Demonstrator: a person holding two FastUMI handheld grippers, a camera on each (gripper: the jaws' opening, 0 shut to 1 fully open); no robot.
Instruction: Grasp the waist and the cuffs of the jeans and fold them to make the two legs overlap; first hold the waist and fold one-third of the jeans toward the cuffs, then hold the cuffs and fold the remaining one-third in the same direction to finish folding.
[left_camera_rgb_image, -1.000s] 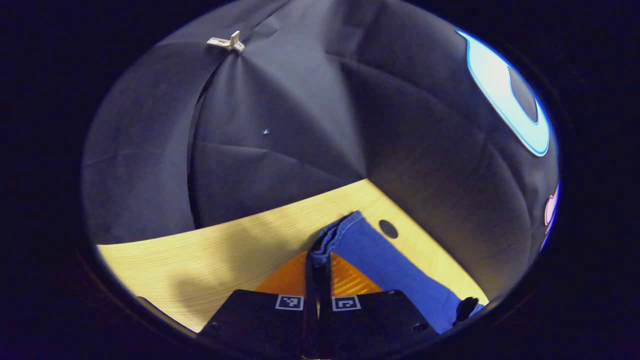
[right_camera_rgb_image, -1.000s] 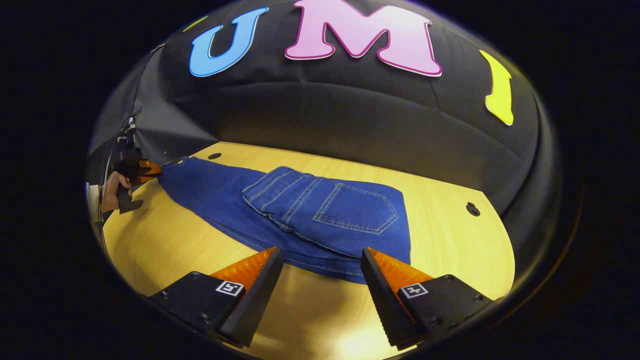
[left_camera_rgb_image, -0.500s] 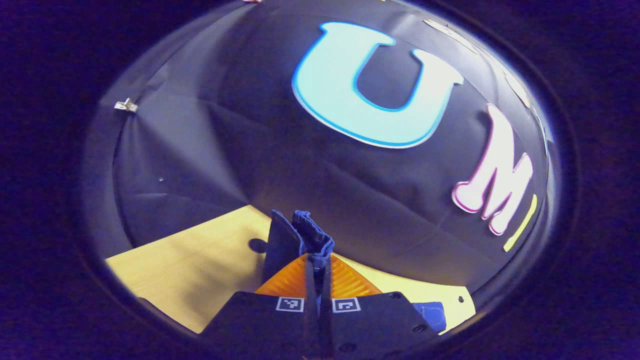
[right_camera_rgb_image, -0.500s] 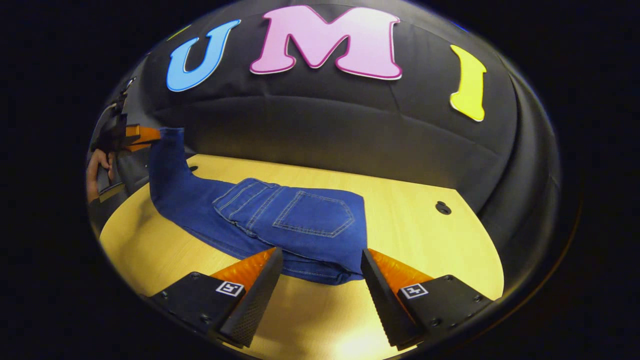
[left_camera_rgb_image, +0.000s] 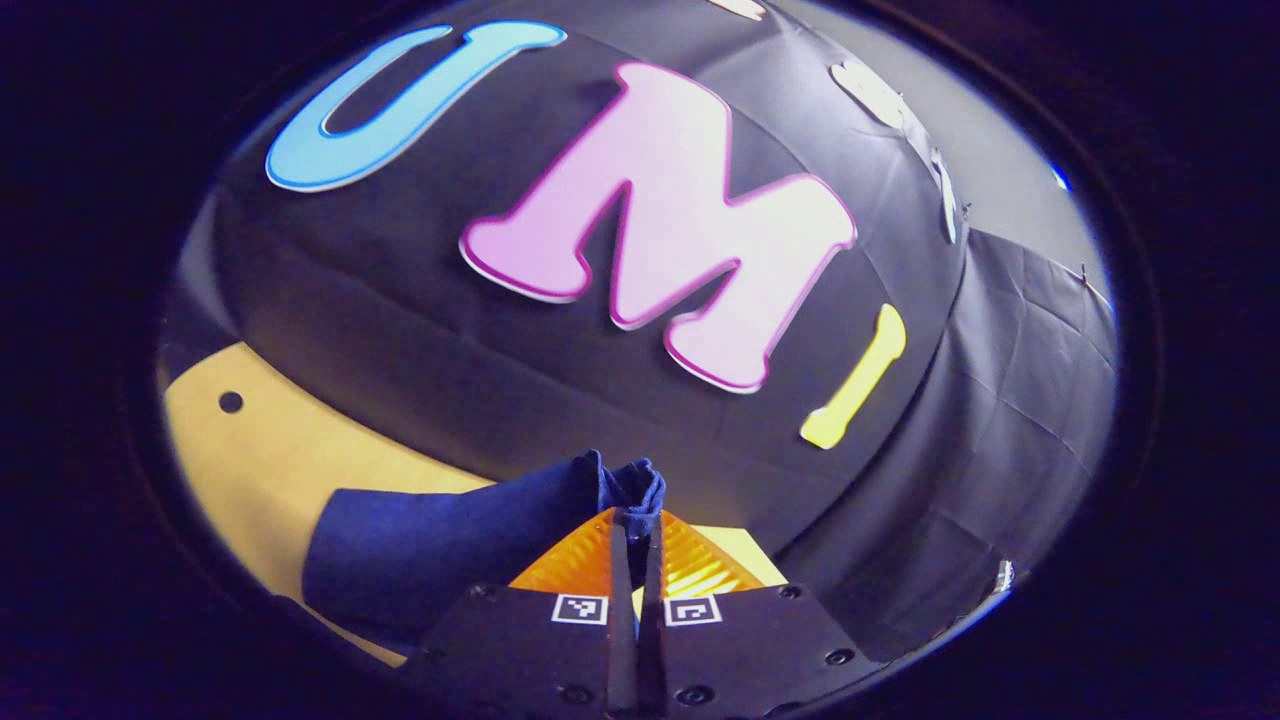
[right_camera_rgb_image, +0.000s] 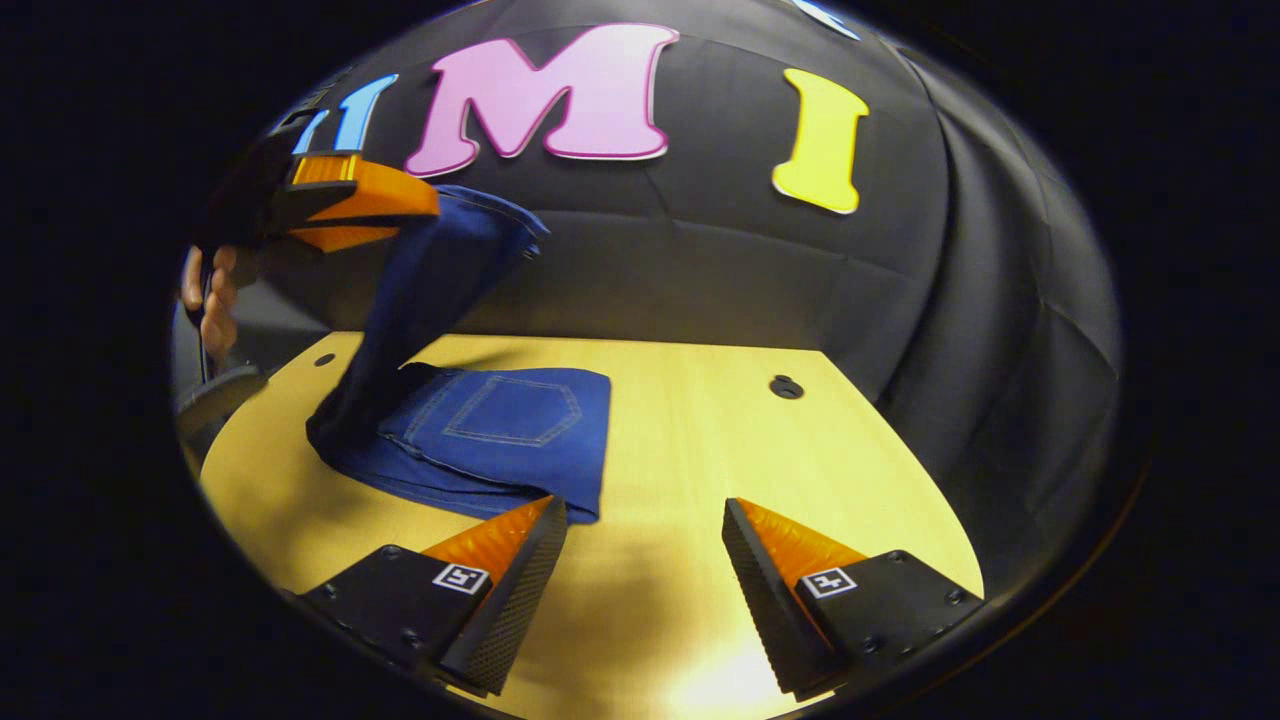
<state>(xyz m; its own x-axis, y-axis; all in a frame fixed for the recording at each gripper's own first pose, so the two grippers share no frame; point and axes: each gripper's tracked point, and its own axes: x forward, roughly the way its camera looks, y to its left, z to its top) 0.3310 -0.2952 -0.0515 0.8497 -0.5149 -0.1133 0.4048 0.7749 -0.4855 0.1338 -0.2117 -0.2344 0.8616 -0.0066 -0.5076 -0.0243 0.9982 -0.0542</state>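
Since a second ago your left gripper (left_camera_rgb_image: 632, 520) has carried the cuff end of the jeans (right_camera_rgb_image: 500, 425) up off the table (right_camera_rgb_image: 700, 420) and swung it over toward the folded waist part; the stack now sits further left in the right gripper view.

Left gripper: both fingers pinched together on the bunched cuffs (left_camera_rgb_image: 625, 485), denim sticking out just past the tips. In the right gripper view you see it (right_camera_rgb_image: 425, 205) held high at the left, your hand (right_camera_rgb_image: 205, 300) on its handle, the leg hanging from it down to the table in a steep drape.

Right gripper (right_camera_rgb_image: 645, 515): fingers wide apart, holding nothing, hovering above bare wood. Its left fingertip (right_camera_rgb_image: 545, 520) sits just beside the near corner of the folded denim; whether it touches, I can't tell.

Jeans: waist third lies folded flat on the table, back pocket (right_camera_rgb_image: 515, 405) facing up, near the table's left side.

Writing: small square coded markers on each gripper's finger mounts (left_camera_rgb_image: 580, 608). No brand tag readable on the denim.
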